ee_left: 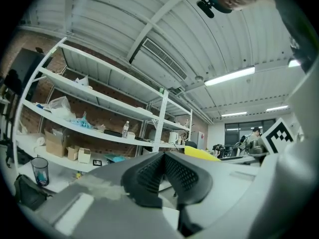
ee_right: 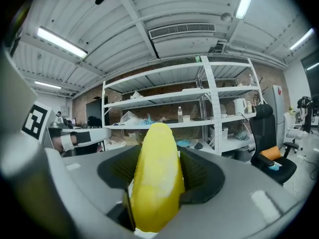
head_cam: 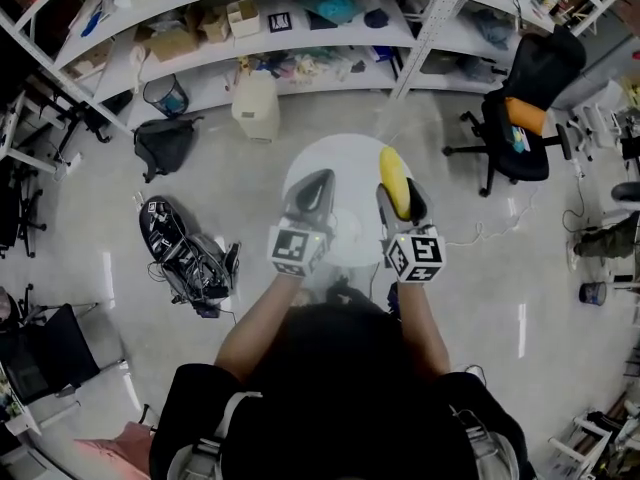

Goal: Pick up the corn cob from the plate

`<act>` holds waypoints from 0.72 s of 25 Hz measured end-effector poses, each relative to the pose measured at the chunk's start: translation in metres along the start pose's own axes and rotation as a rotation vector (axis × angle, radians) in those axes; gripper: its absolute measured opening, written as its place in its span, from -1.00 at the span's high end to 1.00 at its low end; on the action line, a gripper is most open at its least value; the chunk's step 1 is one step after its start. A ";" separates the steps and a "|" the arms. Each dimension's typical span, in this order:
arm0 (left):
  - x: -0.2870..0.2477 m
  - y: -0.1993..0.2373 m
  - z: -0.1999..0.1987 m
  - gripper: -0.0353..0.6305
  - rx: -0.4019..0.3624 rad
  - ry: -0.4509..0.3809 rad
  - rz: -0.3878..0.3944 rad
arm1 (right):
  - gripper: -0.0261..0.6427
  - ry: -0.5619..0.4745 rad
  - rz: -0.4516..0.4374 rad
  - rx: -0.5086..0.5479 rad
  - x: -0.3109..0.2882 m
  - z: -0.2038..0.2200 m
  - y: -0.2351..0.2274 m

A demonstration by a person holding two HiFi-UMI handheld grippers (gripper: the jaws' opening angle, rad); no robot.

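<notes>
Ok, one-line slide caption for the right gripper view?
Right gripper clamps a smooth yellow corn cob between its dark ribbed pads, white metal shelving behind.

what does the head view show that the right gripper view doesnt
Only the head view: the round white table, a black bag, the person's arms.
Only the right gripper view: ceiling lights, and the right gripper's pads pressing the corn from both sides.
Both: the corn, the shelves, the black chair and the left gripper.
</notes>
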State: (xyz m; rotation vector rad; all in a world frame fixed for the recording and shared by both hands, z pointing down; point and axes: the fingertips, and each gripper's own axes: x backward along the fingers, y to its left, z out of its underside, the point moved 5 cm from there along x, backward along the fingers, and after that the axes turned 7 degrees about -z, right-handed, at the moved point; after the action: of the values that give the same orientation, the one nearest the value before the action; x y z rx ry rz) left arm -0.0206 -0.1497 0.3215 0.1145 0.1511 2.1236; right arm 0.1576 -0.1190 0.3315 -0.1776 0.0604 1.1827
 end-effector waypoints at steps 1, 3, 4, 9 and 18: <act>0.001 -0.001 -0.003 0.90 -0.002 -0.003 0.004 | 0.14 -0.007 0.004 -0.001 0.003 -0.005 0.001; 0.002 -0.004 -0.006 0.90 -0.003 -0.008 0.011 | 0.14 -0.020 0.005 -0.003 0.009 -0.012 0.003; 0.002 -0.004 -0.007 0.90 -0.002 -0.010 0.014 | 0.14 -0.026 0.004 -0.003 0.011 -0.015 0.004; 0.000 -0.007 -0.009 0.90 0.022 -0.011 0.016 | 0.14 -0.043 -0.008 -0.009 0.014 -0.019 0.004; -0.007 -0.013 -0.003 0.89 0.027 -0.008 0.022 | 0.14 -0.041 -0.018 0.007 0.015 -0.019 -0.001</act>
State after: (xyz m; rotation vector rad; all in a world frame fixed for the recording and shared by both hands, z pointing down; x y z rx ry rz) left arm -0.0068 -0.1493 0.3165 0.1408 0.1751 2.1432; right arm 0.1652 -0.1083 0.3109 -0.1472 0.0270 1.1681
